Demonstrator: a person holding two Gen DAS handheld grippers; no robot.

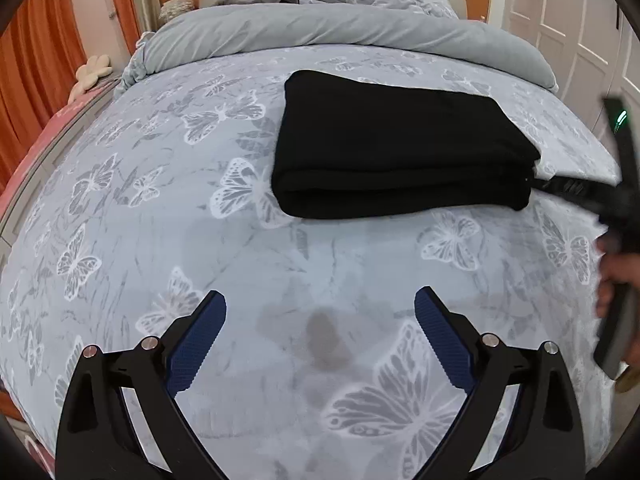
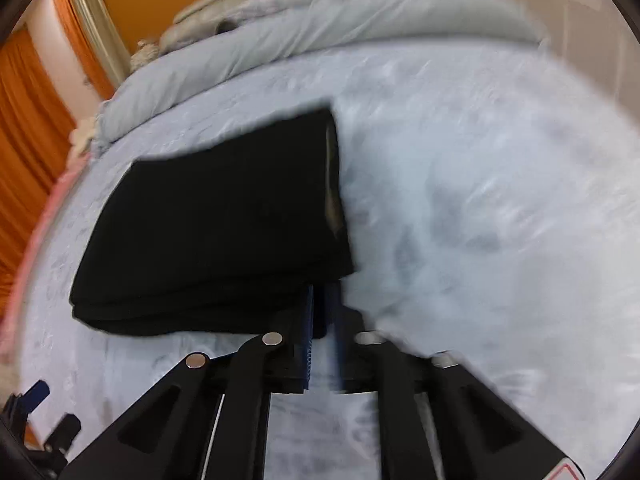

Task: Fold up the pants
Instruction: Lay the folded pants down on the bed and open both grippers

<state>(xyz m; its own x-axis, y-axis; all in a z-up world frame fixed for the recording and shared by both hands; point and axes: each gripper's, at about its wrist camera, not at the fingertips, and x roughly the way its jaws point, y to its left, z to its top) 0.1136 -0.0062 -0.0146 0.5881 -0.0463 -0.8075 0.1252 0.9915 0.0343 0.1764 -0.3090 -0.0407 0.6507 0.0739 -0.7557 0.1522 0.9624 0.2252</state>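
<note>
Black pants (image 1: 396,148) lie folded into a thick rectangle on the bed, right of centre in the left wrist view. My left gripper (image 1: 320,312) is open and empty, hovering over bare bedspread in front of the pants. My right gripper (image 2: 322,300) is shut on the near right corner of the pants (image 2: 224,224); the view is blurred by motion. It also shows in the left wrist view (image 1: 560,188), reaching in from the right to that corner.
The bed is covered by a pale blue butterfly-print bedspread (image 1: 200,220). A grey duvet (image 1: 320,28) is rolled back at the head. Orange curtains (image 1: 24,80) hang left, white wardrobe doors (image 1: 560,12) stand right.
</note>
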